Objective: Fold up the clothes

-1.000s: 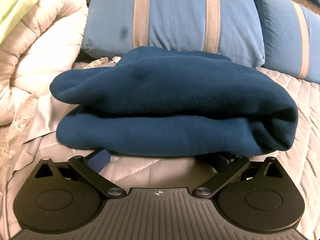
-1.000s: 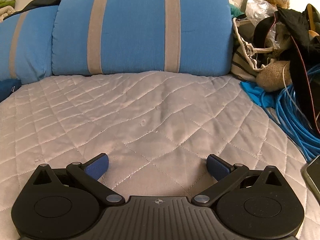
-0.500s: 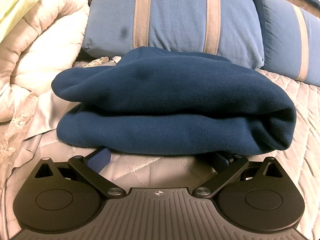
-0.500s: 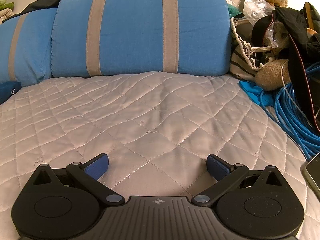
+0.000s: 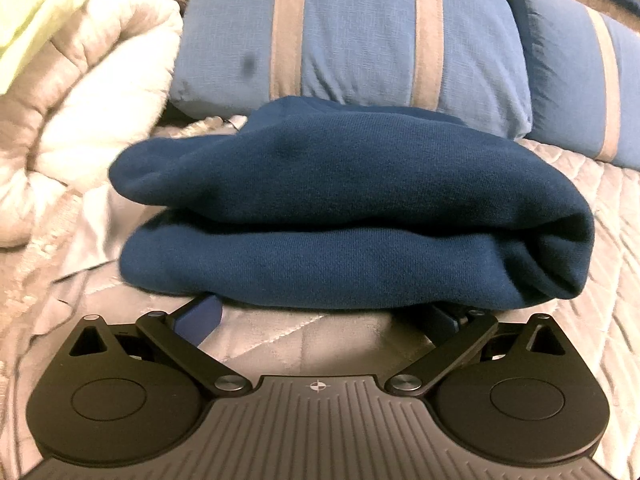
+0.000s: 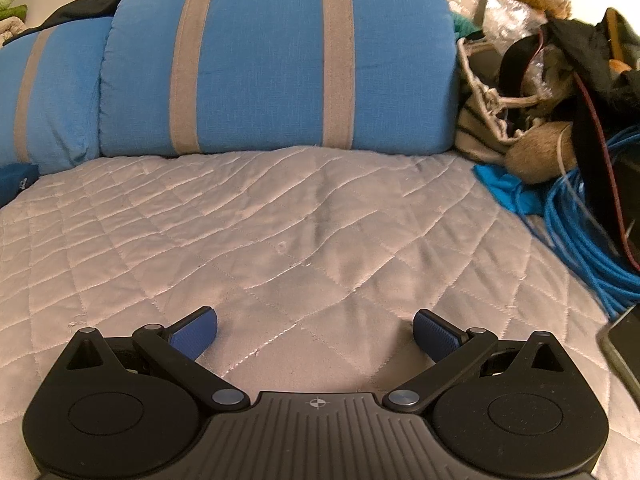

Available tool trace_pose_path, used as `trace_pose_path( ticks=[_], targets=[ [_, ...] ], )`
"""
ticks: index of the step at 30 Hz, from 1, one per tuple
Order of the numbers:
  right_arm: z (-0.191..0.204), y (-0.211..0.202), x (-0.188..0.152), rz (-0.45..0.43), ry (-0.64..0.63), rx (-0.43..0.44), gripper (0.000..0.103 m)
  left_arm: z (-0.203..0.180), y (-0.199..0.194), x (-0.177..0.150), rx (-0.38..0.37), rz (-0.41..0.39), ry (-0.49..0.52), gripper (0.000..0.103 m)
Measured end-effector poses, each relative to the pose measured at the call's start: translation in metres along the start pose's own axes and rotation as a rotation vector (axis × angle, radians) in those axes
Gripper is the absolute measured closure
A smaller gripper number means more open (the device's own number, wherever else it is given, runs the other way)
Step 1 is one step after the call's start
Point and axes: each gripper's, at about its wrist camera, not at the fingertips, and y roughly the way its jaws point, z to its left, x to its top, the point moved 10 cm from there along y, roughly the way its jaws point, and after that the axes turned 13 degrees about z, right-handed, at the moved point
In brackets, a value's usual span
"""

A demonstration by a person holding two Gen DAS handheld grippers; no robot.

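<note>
Folded navy garment (image 5: 352, 216) lies just ahead of wide-spread left tool (image 5: 320, 314).

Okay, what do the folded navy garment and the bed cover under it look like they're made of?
The folded navy garment looks like thick sweatshirt knit, probably cotton fleece: matte, with a fine ribbed weave and soft, rounded folds. The bed cover looks like quilted woven fabric, pale grey-beige with a slight sheen, stitched in a diamond pattern that puffs between the seams. The exact fibre can't be told for either.

Both wrist views low over quilt (image 6: 304, 216), facing striped pillows (image 5: 360, 28); left close behind folded sweater (image 5: 352, 208).
</note>
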Motion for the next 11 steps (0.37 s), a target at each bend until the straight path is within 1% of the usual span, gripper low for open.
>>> trace_pose_path(
  ticks=[4, 7, 9, 11],
  targets=[
    [-0.007, -0.006, 0.001, -0.037, 0.026, -0.057, 0.000, 0.002, -0.006, 0.000, 0.100, -0.028, 0.007, 0.000],
    [-0.018, -0.010, 0.000, -0.055, 0.079, -0.109, 0.000, 0.002, -0.010, 0.000, 0.179, -0.045, 0.020, 0.000],
    [-0.027, -0.012, -0.001, -0.059, 0.124, -0.139, 0.000, 0.000, -0.012, 0.000, 0.209, -0.050, 0.040, 0.000],
    [-0.033, -0.013, -0.002, -0.053, 0.160, -0.152, 0.000, -0.001, -0.012, 0.000, 0.213, -0.044, 0.049, 0.000]
  ],
)
